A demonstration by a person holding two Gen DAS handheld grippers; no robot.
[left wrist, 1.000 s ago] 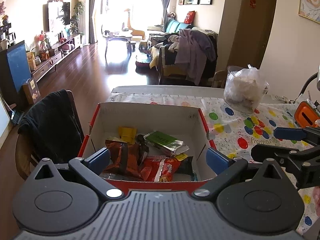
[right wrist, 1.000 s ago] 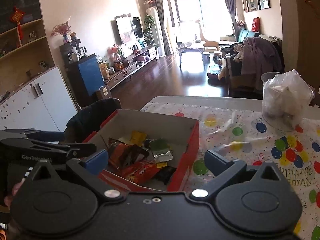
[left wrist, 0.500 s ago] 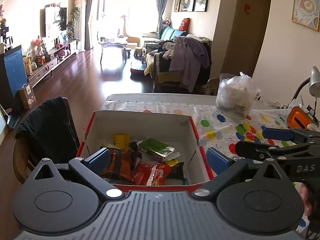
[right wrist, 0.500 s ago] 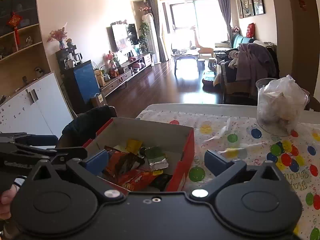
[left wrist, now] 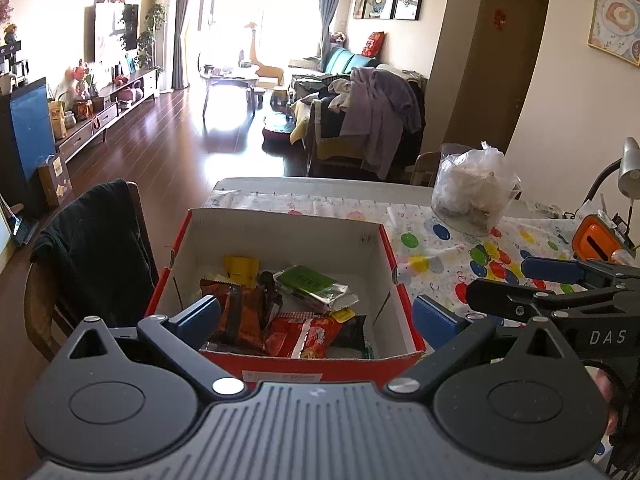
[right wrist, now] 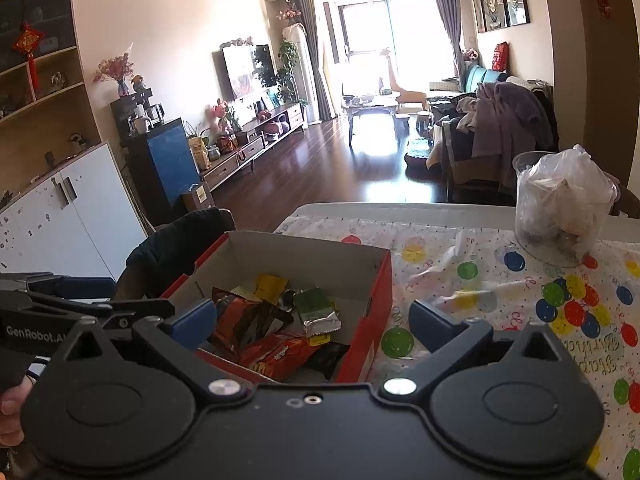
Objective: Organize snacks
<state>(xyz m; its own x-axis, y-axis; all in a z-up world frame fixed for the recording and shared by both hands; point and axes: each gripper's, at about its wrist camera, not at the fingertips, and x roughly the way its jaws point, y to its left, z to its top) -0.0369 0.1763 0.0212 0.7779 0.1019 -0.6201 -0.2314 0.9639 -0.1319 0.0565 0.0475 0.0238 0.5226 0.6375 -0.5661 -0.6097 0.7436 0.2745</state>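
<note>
A red cardboard box [left wrist: 400, 280] with a pale inner lining is sitting open-topped at the left edge of a table covered in a balloon-print cloth [left wrist: 472, 256], its long axis running away from the cameras toward the living room, with one short end facing the grippers. Inside it, a jumble of snack packets is lying flat on the bottom: a green-and-silver foil packet [left wrist: 314, 286] is lying with its long axis on a diagonal from far left to near right, a dark orange bag [left wrist: 240, 312] is resting crumpled against the left side, a red bag [left wrist: 304, 336] is lying across the near end, and a small yellow packet [left wrist: 240, 266] is sitting toward the far wall. The left gripper [left wrist: 316, 314] is hovering above the near end of the box with its blue-tipped fingers spread wide and nothing between them. The right gripper [right wrist: 312, 320] is hanging over the box's near right corner, its fingers likewise parted and empty, one over the snacks and the other over the cloth. A clear container [right wrist: 560, 208] lined with a crumpled plastic bag is standing farther back on the table, well apart from the box. A chair draped in a dark garment [left wrist: 92, 248] is standing just beside the table's left edge.
</note>
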